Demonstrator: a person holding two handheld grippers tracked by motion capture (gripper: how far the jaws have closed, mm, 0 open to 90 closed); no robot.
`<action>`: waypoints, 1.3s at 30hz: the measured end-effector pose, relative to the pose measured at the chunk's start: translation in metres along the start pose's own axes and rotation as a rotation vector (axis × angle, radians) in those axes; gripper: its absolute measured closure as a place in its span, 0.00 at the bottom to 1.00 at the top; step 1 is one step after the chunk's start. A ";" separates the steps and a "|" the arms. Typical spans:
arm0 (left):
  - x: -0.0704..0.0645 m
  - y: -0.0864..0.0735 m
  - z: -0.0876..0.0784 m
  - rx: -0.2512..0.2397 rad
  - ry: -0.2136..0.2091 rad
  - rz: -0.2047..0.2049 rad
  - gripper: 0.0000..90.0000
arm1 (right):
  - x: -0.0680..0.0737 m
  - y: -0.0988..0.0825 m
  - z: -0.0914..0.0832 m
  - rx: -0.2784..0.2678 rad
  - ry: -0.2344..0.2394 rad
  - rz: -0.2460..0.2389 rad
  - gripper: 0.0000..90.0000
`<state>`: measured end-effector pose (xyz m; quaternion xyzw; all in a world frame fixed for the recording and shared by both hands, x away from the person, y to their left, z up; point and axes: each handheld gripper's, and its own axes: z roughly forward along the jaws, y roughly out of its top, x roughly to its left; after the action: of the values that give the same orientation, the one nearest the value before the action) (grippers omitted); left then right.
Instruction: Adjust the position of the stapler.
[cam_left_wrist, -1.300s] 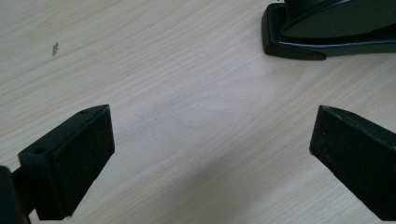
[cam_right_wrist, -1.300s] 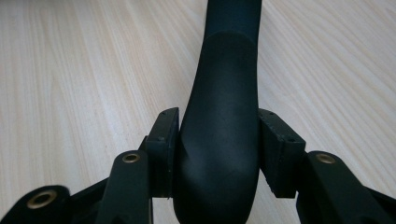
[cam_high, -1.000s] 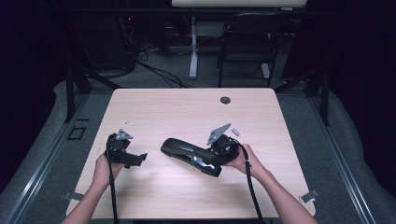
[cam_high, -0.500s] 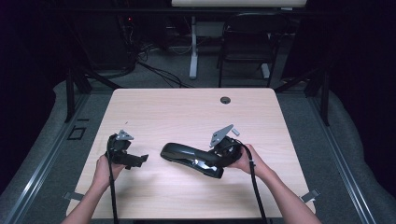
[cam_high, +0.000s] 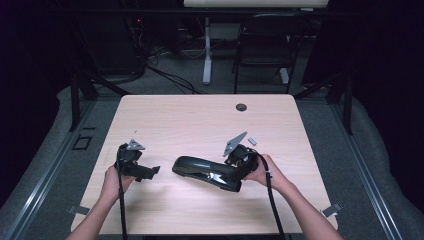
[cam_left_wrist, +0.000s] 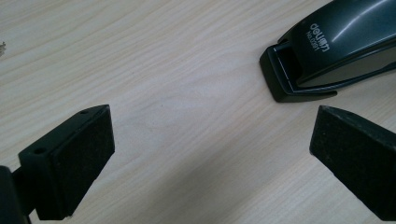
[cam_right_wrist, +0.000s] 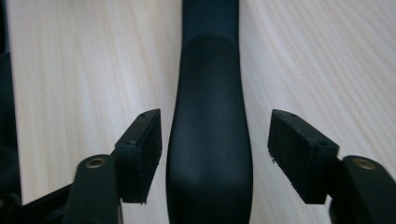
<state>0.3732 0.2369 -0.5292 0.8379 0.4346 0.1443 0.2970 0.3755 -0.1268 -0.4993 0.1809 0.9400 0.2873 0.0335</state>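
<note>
Black tongs (cam_high: 150, 172) with 2 foam-padded jaws, grey plates, trailing black cables.

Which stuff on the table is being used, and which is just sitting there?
In use:
- big black stapler, lying between the open jaws of the right claw, which have just been opening
- left claw, open, pointing at the stapler's end

Just lying about:
- small grey piece on the table
- round dark cap near the far edge

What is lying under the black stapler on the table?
Under the black stapler only the light wooden table shows; its base rests flat there. Whatever its body covers cannot be seen. The right gripper has just been opening around it.
</note>
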 end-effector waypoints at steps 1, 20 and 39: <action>0.000 0.000 0.001 0.003 0.002 0.001 0.00 | 0.001 0.003 0.001 -0.001 0.001 0.009 0.34; -0.002 0.000 0.000 0.018 0.028 0.005 0.00 | 0.021 0.021 0.010 0.034 -0.115 0.003 0.65; -0.002 0.000 0.002 0.022 0.014 0.008 0.00 | 0.012 0.008 0.002 0.011 0.002 -0.132 0.66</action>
<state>0.3726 0.2343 -0.5311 0.8418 0.4349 0.1465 0.2843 0.3672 -0.1159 -0.4959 0.1186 0.9515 0.2794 0.0503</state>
